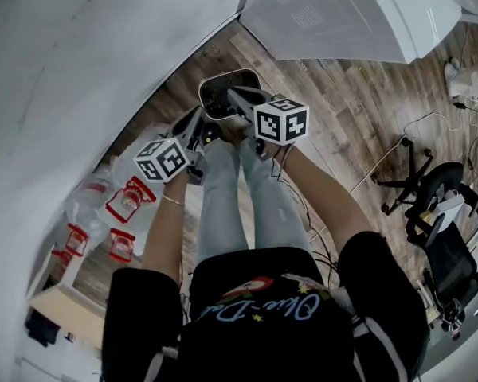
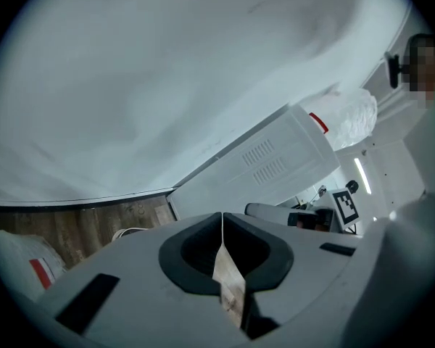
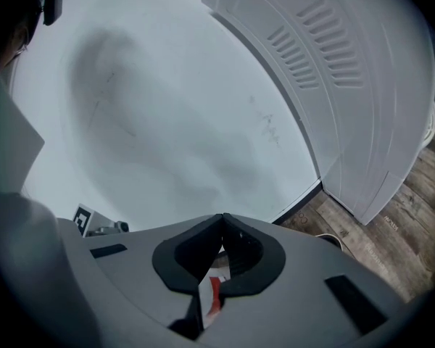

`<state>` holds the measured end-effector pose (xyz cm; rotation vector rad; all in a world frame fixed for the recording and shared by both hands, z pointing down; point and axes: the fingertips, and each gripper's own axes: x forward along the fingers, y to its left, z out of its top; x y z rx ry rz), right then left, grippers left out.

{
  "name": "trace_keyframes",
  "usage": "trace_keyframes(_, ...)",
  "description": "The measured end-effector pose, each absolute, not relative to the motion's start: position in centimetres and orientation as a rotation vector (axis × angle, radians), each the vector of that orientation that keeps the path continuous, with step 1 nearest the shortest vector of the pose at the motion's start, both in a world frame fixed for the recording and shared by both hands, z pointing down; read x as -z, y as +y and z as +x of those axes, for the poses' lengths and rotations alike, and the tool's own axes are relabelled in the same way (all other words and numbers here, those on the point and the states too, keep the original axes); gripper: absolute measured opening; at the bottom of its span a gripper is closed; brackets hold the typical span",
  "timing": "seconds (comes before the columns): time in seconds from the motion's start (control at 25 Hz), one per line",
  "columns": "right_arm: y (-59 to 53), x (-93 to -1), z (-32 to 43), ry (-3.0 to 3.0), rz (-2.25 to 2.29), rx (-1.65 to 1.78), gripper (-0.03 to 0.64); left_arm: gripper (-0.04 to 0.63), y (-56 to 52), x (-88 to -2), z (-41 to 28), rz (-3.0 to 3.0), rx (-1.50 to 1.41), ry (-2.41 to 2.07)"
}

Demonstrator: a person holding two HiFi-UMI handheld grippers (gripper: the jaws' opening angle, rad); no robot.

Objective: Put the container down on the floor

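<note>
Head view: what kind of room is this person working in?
Probably an office or workshop room rather than a home: a wood-plank floor, a black office chair with loose cables nearby, and a white cabinet with vent slits.

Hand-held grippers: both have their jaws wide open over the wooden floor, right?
No, the jaws are shut. The left gripper view shows the left hand-held gripper with its jaws together, and the right gripper view shows the same for the right hand-held gripper. They are indeed over the wooden floor.

Brown plank floor (image 1: pixel 358 110), white wall (image 1: pixel 72 62), pale jeans (image 1: pixel 221 205) (faded blue)
</note>
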<state>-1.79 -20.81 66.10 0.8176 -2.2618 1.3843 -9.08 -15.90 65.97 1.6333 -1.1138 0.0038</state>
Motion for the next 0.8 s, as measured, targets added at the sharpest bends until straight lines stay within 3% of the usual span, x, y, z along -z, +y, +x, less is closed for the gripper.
trace_keyframes(0.8, -21.0, -51.1, -2.1, -2.435, 0.874, -1.094, 0.0, 0.009, -15.8, -50.7, -8.1, 1.864, -0.09, -1.08)
